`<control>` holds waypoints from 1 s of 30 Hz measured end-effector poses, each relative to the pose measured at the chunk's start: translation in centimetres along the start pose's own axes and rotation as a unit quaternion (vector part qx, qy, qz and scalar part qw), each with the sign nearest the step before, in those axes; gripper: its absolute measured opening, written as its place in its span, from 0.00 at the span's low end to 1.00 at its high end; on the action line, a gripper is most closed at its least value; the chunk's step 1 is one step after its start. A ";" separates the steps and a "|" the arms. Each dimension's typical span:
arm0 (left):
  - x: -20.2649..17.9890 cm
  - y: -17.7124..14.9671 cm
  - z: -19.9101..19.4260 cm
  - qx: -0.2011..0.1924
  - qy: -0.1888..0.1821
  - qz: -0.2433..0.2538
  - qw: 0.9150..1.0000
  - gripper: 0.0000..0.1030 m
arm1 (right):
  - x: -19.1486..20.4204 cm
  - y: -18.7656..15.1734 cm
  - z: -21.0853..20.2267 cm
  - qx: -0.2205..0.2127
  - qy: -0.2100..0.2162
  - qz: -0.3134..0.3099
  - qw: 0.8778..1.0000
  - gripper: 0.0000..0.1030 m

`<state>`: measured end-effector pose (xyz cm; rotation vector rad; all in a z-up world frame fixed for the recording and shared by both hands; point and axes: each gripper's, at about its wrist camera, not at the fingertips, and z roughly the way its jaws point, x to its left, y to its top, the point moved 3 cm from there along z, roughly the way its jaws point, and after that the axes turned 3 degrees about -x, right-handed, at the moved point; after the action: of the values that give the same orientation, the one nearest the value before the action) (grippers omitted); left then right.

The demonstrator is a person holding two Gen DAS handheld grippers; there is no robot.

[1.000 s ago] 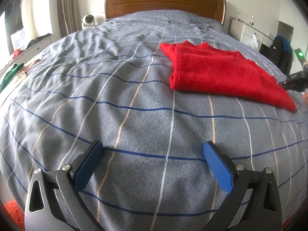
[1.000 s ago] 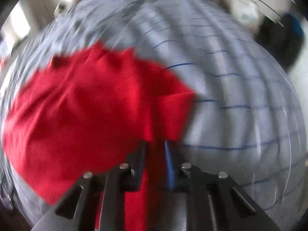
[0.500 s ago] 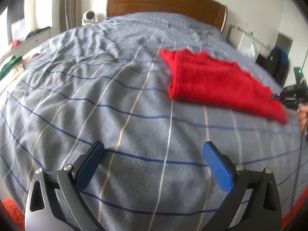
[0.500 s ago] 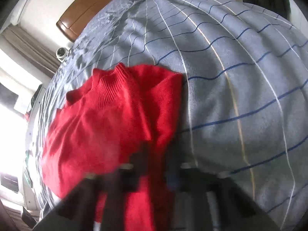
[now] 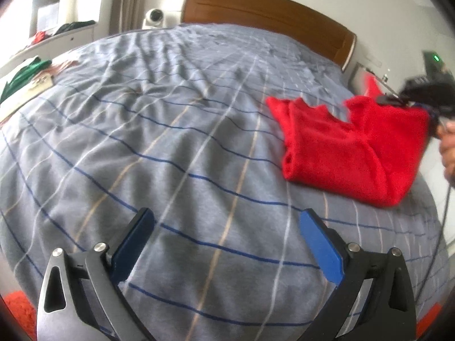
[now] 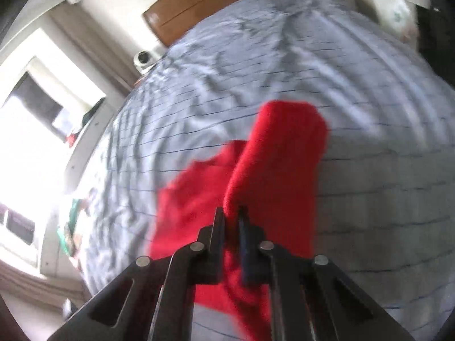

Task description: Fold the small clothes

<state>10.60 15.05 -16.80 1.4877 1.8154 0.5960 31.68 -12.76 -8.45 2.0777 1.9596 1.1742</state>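
A small red knit sweater (image 5: 341,150) lies on the right side of the bed, partly doubled over itself. My right gripper (image 6: 231,213) is shut on an edge of the sweater (image 6: 273,170) and holds that part lifted over the rest. It also shows in the left wrist view (image 5: 398,99) at the sweater's far right edge. My left gripper (image 5: 227,227) is open and empty, low over the bare cover near the bed's front, well left of the sweater.
The bed has a grey cover with blue and tan stripes (image 5: 170,130) and a wooden headboard (image 5: 264,8). A white camera (image 5: 155,17) stands by the headboard. Green clothes (image 5: 25,71) lie on a low white cabinet at the left. An orange rug (image 5: 17,309) shows below.
My right gripper has lifted the sweater's right edge and carried it left over the rest, so the sweater now looks shorter and doubled. My left gripper stays open, shifted slightly.
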 end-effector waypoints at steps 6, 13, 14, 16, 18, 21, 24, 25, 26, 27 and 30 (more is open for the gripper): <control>1.5 0.3 0.6 0.004 0.013 -0.018 1.000 0.99 | 7.3 -1.6 7.3 0.026 0.017 -0.033 0.999 0.09; 2.0 0.4 0.9 0.008 0.018 -0.020 1.000 0.99 | 8.3 -5.1 12.9 0.110 0.129 0.063 0.984 0.41; 2.2 0.3 0.7 0.007 0.017 -0.021 1.000 0.99 | 8.4 -4.9 12.0 0.101 0.142 0.058 0.983 0.42; 2.3 0.3 0.7 0.009 0.015 -0.025 1.000 0.99 | 8.4 -4.3 9.2 0.081 0.148 0.023 0.985 0.42; 2.3 0.3 0.9 0.011 0.013 -0.030 0.999 0.99 | 8.6 -3.9 7.0 0.057 0.117 -0.029 0.991 0.41; 2.0 0.1 0.9 0.011 0.012 -0.028 0.999 0.99 | 8.4 -4.6 5.7 0.049 0.031 -0.128 0.990 0.41; 1.3 -0.2 0.9 0.010 0.015 -0.012 1.000 0.99 | 7.7 -6.8 7.6 0.067 0.003 -0.155 0.986 0.27; 1.1 -0.4 0.9 0.010 0.017 -0.006 1.000 0.99 | 7.6 -8.1 8.6 0.070 0.002 -0.162 0.984 0.23; 1.1 -0.5 0.8 0.010 0.018 -0.002 1.000 0.99 | 7.6 -9.4 9.6 0.069 0.003 -0.168 0.983 0.23; 1.1 -0.7 0.7 0.010 0.020 0.000 1.000 0.99 | 7.9 -10.4 10.4 0.064 0.012 -0.173 0.983 0.23; 1.5 -0.9 0.6 0.012 0.022 0.000 1.000 0.99 | 9.2 -12.2 11.0 0.055 0.034 -0.183 0.981 0.22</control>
<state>10.37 16.23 -18.15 1.5007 1.8610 0.6134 26.67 2.52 -18.13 1.6338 2.3534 1.0932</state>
